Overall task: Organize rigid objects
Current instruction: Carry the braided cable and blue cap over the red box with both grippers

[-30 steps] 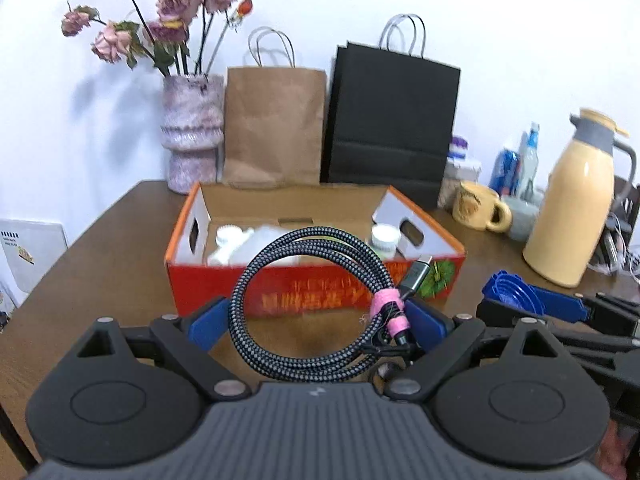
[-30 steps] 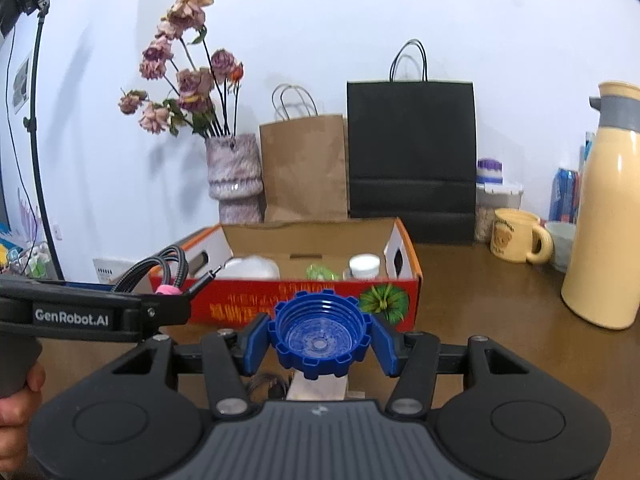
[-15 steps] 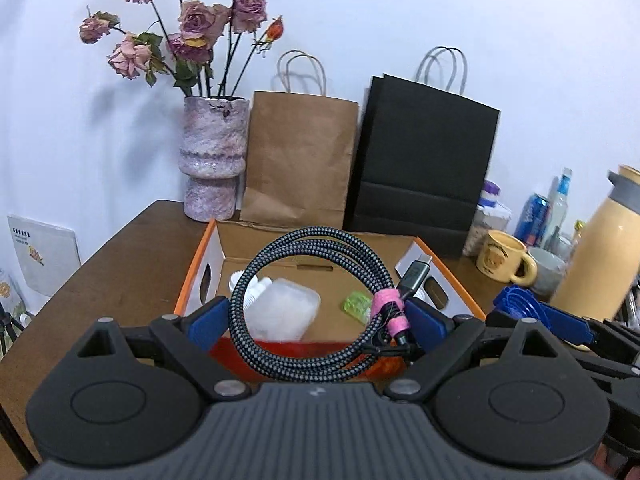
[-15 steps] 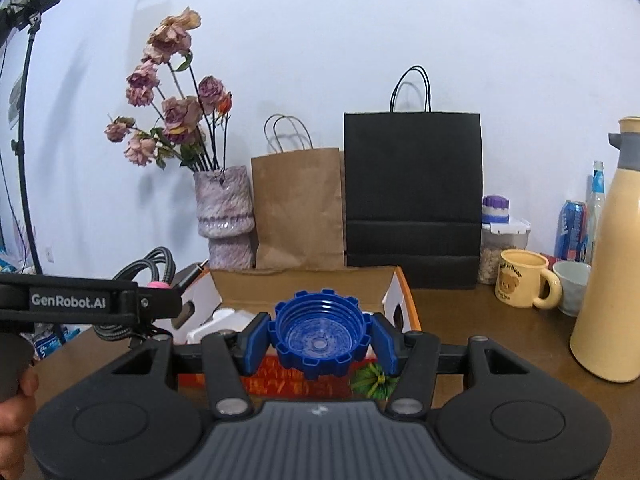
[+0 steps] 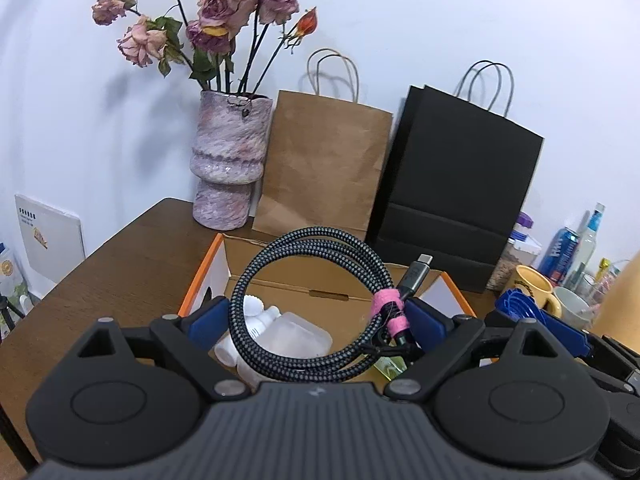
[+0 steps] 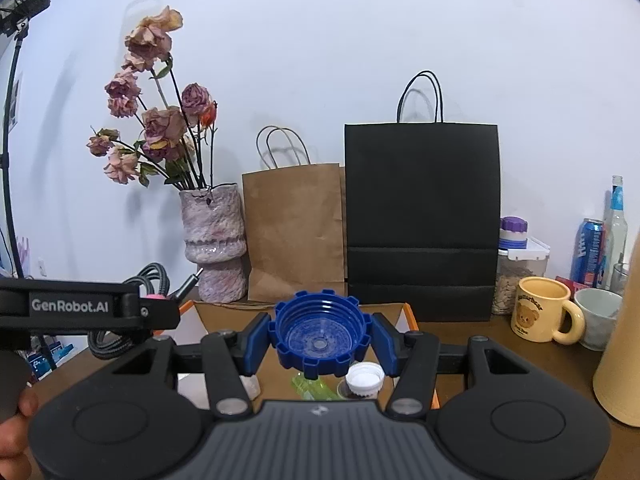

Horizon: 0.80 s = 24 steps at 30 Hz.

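My left gripper (image 5: pixel 316 320) is shut on a coiled black-and-grey braided cable (image 5: pixel 280 280) bound by a pink strap, held upright over the orange cardboard box (image 5: pixel 202 276). White plastic pieces (image 5: pixel 280 334) and a green item lie in the box below. My right gripper (image 6: pixel 320 338) is shut on a blue notched lid (image 6: pixel 320 336), open side facing me, above the same box (image 6: pixel 412 314). A white-capped small jar (image 6: pixel 363 378) and a green piece (image 6: pixel 308 386) lie under it. In the right wrist view the left gripper with the cable (image 6: pixel 156 280) sits at the left, a hand below it.
Behind the box stand a pink vase of dried roses (image 5: pixel 230 164), a brown paper bag (image 5: pixel 324 168) and a black paper bag (image 5: pixel 456 188). To the right are a yellow mug (image 6: pixel 540 314), a white cup (image 6: pixel 598 316), a can, bottles and a cream thermos (image 6: pixel 622 344).
Both grippers have moved forward and upward with their loads, from in front of the box to above it. The box interior now lies beneath the fingers. Neither grip has changed.
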Motion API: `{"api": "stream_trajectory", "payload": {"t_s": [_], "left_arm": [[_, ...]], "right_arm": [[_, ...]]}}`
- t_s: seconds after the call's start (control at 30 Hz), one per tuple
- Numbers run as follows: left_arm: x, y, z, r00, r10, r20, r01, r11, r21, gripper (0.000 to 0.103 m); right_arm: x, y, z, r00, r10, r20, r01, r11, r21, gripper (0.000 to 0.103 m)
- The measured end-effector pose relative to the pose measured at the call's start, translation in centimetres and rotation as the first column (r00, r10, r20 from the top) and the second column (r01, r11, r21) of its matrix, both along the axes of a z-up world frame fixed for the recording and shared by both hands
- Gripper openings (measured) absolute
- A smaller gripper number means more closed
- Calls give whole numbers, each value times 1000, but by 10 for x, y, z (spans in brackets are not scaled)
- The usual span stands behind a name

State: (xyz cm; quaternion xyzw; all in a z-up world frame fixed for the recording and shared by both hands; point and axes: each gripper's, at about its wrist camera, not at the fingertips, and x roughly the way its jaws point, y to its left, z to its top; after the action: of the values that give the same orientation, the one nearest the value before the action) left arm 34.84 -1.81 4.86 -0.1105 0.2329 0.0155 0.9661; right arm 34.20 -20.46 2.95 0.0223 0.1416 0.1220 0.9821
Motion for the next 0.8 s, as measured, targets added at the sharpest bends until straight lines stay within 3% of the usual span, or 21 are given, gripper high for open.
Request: {"api": "stream_trajectory", "payload": {"t_s": [0.37,0.8], "left_arm": [[46,5,-7,999,42,-22,-42,999,8,94],[97,12,-32,992,81,-102,-75,995,62,94]], "right_arm": [[47,6,-7,999,7,-35,-8,1000,-5,53],[102,8,-26,992,7,-125,-11,999,-32,53]]}}
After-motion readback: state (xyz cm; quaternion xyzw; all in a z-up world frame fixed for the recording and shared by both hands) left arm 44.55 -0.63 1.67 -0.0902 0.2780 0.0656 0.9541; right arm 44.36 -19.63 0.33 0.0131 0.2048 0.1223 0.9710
